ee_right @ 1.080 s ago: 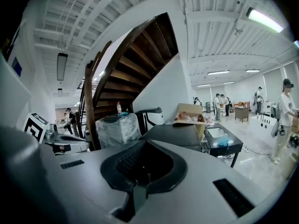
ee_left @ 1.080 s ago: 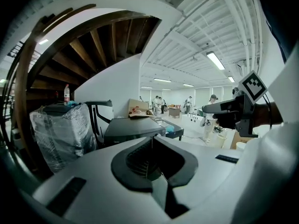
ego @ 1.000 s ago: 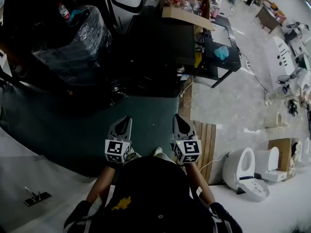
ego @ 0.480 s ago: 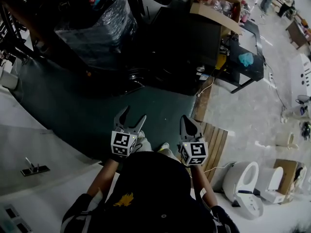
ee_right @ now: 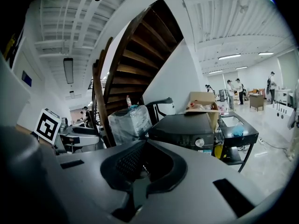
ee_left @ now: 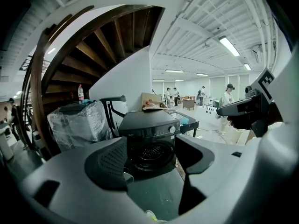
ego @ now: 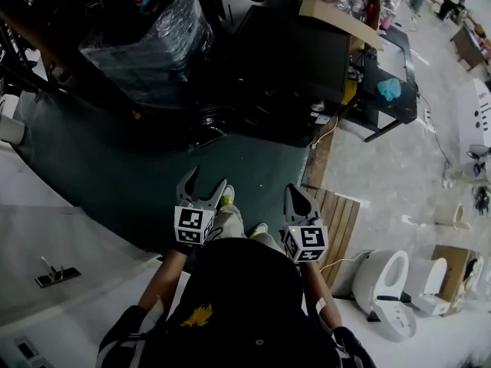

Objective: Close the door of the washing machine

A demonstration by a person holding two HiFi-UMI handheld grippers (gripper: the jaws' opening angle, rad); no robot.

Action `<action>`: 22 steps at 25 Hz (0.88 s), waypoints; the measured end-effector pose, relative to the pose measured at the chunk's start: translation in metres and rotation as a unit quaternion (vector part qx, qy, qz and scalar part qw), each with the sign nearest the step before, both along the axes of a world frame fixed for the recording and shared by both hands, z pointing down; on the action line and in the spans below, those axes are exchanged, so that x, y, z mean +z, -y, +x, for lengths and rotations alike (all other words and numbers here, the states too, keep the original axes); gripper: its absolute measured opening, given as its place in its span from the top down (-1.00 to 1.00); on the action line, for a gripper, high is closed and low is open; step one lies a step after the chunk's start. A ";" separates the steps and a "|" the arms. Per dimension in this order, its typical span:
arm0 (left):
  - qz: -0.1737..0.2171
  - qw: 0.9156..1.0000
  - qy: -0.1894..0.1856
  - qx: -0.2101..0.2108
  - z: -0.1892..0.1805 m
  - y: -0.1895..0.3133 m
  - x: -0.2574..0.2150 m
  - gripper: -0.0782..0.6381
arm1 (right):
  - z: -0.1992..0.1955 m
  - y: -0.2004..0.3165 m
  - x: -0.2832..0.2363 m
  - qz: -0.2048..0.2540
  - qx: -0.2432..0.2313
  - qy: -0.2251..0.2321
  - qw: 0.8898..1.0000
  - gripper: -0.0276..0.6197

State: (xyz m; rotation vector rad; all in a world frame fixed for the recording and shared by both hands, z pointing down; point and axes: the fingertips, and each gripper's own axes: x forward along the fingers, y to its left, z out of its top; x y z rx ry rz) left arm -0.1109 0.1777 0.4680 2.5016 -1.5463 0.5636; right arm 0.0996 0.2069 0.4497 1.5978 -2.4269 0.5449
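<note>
Here we are, well back from the washer [ego: 295,60], which stands at the far edge of the green floor mat [ego: 115,182]. Its door [ego: 205,123] hangs open, swung out at the left of the front. The left gripper view looks straight into the dark drum [ee_left: 152,153]. The left tongs [ego: 205,179] are spread wide with nothing between them. The right tongs [ego: 294,192] have their tips together and are empty too. Both are held out in front of the person, well apart from the machine, so the step in hand looks like the approach. To do it well, I'd step in close first, since the door is out of reach from here. The left tongs look the better placed. I'd bring them round to the outer face of the door, near its free edge rather than the hinge, and push it in one smooth arc toward the drum. Finish with a firm press so the latch catches. A slap could bounce it back open.
</note>
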 end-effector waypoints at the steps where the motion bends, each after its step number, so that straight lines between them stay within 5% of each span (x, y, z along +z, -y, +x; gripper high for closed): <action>1: 0.001 1.000 -0.001 0.000 -0.003 0.006 0.001 -0.12 | -0.002 0.004 0.000 0.000 0.001 -0.002 1.000 0.83; 22: 0.006 0.999 -0.022 -0.024 -0.153 0.174 0.022 -0.13 | -0.122 0.150 -0.025 0.006 0.011 -0.056 0.998 0.83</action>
